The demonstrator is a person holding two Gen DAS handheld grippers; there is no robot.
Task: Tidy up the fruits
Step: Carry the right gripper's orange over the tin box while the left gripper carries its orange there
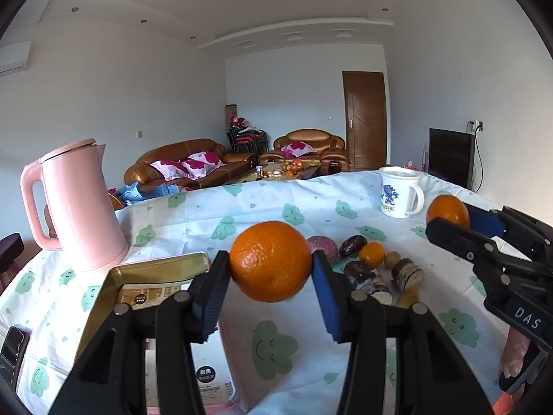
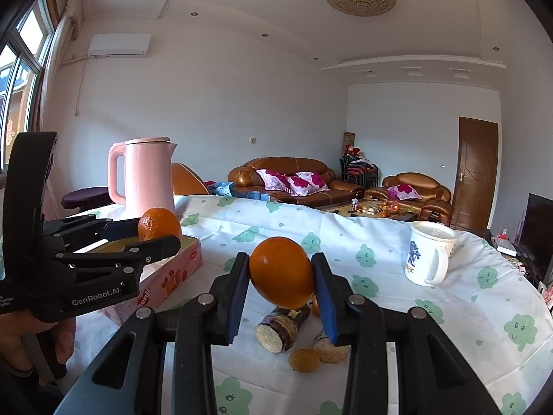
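My left gripper is shut on a large orange, held above the tablecloth beside an open gold-lined tin box. In the right wrist view the same left gripper shows from the side, holding that orange over the box. My right gripper is shut on a second orange, lifted over the pile; it also shows at the right edge of the left wrist view, the right gripper gripping its orange. On the cloth lie a small orange, cut sugarcane pieces and small brown fruits.
A pink kettle stands at the table's back left, behind the box. A white mug stands at the back right. A dark phone lies near the left edge. A hand holds the left gripper's handle.
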